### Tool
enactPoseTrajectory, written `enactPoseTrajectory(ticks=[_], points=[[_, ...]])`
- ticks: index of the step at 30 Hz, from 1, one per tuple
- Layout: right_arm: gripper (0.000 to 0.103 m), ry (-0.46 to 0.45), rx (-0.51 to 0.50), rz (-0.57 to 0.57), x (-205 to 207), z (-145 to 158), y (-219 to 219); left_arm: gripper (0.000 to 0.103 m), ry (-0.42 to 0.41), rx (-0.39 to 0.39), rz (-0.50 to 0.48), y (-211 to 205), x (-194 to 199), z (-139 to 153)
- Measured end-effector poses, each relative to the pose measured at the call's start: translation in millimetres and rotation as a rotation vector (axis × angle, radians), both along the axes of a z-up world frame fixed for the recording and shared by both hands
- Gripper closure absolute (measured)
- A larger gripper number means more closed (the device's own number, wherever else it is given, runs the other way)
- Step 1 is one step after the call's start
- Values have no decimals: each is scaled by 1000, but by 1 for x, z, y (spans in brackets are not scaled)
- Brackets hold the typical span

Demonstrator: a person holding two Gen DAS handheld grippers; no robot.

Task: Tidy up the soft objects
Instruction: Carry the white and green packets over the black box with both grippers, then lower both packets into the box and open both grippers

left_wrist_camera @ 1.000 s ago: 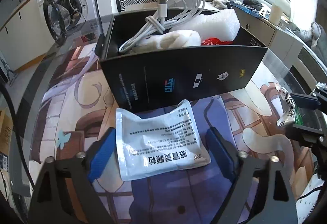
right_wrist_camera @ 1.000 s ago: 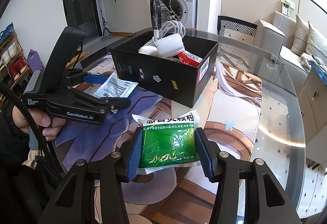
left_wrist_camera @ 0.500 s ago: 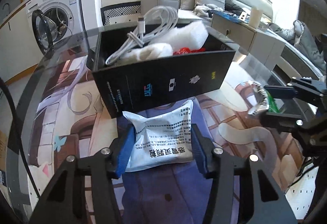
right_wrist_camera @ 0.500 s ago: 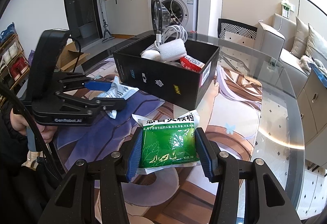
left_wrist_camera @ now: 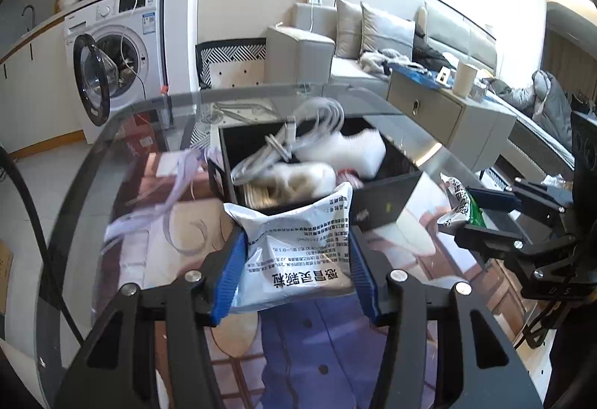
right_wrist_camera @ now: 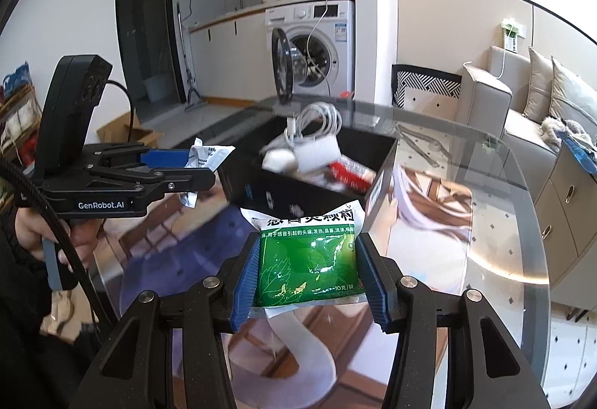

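My left gripper [left_wrist_camera: 296, 271] is shut on a white medicine pouch [left_wrist_camera: 298, 252] with black print and holds it lifted, just in front of the black box [left_wrist_camera: 384, 204]. The pouch also shows in the right wrist view [right_wrist_camera: 203, 157]. My right gripper [right_wrist_camera: 308, 278] is shut on a green medicine pouch [right_wrist_camera: 309, 267], held above the table near the box's front corner [right_wrist_camera: 377, 192]. The box holds a white cable [left_wrist_camera: 291, 148], white foam [left_wrist_camera: 350, 151], a white cloth [left_wrist_camera: 298, 178] and a red packet [right_wrist_camera: 350, 170].
The glass table [right_wrist_camera: 485, 185] lies over a printed mat [left_wrist_camera: 168, 233]. A washing machine [right_wrist_camera: 321, 43] with its door open stands behind. A sofa [left_wrist_camera: 373, 43] and a low cabinet [left_wrist_camera: 440, 110] are on the far right.
My left gripper closed on the white pouch and lifted it off the table toward the box. My right gripper rose with the green pouch, nearer the box.
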State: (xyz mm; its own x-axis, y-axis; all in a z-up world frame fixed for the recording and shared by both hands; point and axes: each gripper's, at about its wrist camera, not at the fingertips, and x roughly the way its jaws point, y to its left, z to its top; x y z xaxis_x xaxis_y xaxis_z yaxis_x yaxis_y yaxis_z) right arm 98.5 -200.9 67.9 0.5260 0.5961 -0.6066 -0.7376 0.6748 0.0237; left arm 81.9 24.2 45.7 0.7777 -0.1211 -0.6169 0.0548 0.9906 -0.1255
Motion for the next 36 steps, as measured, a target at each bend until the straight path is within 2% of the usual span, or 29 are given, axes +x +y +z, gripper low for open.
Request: enactPoseTrajectory(ticks=[7,17,26,36], points=[[52,-27,47,-18,18,17,16,50,-34,-16,17,7,19,11],[52,-5,119,-47,55,26,36,50,-54,-23,37,7,54,12],[52,50,154,-81,92,17,53,50,-50,-31,45,8,72,2],[52,95,106,-78,113,-8,69,50,-39,15,34,-1,84,-8]])
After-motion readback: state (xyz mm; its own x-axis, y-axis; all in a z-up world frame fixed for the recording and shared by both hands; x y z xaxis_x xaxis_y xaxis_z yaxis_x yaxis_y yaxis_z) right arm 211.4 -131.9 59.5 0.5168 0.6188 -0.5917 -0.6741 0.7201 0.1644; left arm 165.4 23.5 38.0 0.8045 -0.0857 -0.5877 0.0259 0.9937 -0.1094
